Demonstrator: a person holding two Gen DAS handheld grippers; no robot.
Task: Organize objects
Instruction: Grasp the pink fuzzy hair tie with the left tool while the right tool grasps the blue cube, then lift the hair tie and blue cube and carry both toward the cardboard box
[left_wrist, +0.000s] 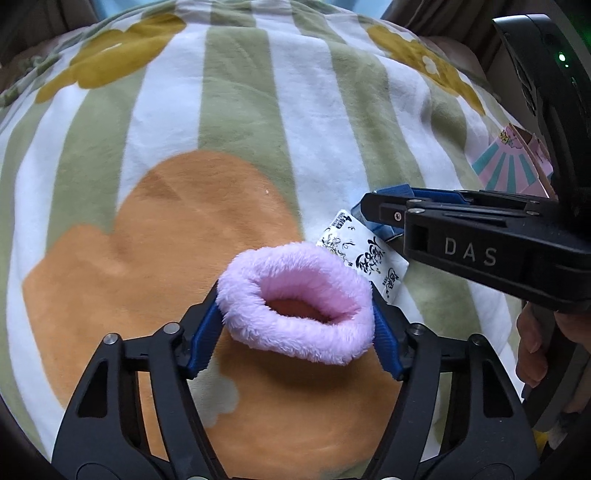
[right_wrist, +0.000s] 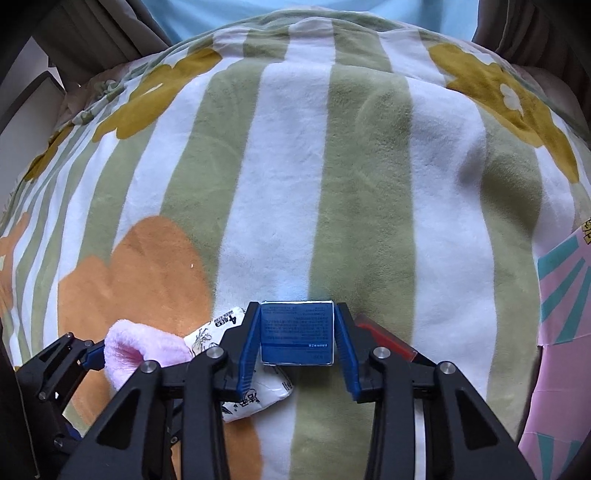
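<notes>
Step in hand: both objects are gripped over the striped blanket (right_wrist: 295, 184), awaiting placement. The left gripper (left_wrist: 295, 314) is clamped on a pink fluffy band (left_wrist: 295, 299); its opening faces the camera and its long axis runs across, finger to finger. The right gripper (right_wrist: 297, 332) is clamped on a small blue box (right_wrist: 297, 332); its printed face points upward and its edges sit square to the fingers. A white packet (left_wrist: 364, 254) lies on the blanket between the two, just beside the band; a red item (right_wrist: 384, 338) beside the right finger is possibly a lid. A pink box (right_wrist: 565, 295) stands at right, probably the destination; the next move calls for carrying each object there without dragging the packet.
</notes>
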